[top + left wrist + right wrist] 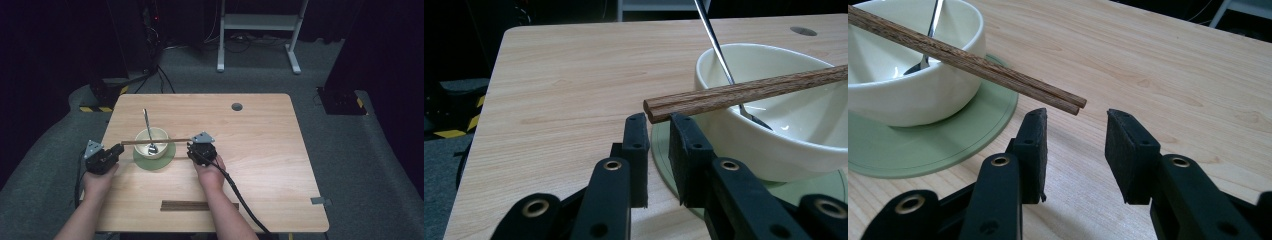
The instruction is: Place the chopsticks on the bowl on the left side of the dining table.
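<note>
Chopsticks [156,142] lie as a pair across the rim of the cream bowl [159,136], at centre-left of the high view, resting on their own. Left gripper [657,131] has its fingers narrow, just under the near tips; right gripper [1075,131] has them moderately apart below the other ends, gripping nothing. Placement looks finished; next, both hands should back away without nudging the sticks.
</note>
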A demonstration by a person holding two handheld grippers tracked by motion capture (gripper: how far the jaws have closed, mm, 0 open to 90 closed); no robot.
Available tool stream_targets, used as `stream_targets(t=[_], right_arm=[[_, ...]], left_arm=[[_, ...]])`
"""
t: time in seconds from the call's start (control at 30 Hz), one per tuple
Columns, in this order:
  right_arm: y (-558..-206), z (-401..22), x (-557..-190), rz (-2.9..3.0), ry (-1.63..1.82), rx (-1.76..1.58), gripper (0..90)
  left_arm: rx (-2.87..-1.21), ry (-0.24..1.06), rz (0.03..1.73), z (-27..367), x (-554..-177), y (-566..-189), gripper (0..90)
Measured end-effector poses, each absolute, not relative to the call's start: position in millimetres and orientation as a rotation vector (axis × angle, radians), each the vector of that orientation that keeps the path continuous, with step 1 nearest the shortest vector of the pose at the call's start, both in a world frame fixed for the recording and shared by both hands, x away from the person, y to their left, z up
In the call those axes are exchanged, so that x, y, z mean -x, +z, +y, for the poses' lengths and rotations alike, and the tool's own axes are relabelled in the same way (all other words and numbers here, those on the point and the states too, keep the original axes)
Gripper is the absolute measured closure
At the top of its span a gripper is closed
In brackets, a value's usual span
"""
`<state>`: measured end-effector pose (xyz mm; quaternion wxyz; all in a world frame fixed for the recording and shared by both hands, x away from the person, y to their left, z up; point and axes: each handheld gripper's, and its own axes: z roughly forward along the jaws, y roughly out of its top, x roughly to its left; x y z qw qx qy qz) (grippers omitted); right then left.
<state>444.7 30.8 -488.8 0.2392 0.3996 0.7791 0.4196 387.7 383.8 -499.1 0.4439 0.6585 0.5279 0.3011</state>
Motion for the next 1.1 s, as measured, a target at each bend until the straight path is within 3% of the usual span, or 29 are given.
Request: stream_targets(t=[0.8,0.93,1.1], right_arm=[[-490.7,30.0,-443.1,2.100,1.140,-1.089,60.5],[-490.8,28.8,-438.0,2.107,1.153,-1.062,71.1],[-490.8,30.1,-435.9,2.114,1.161,-1.045,75.6]], left_arm=[[-1.627,0.752,1.315,382.7,-390.2,-498.6,79.1],[-1.626,0.750,1.317,383.0,-389.9,-498.7,78.4],[-1.629,0.751,1.314,382.5,-389.8,-498.5,78.3]])
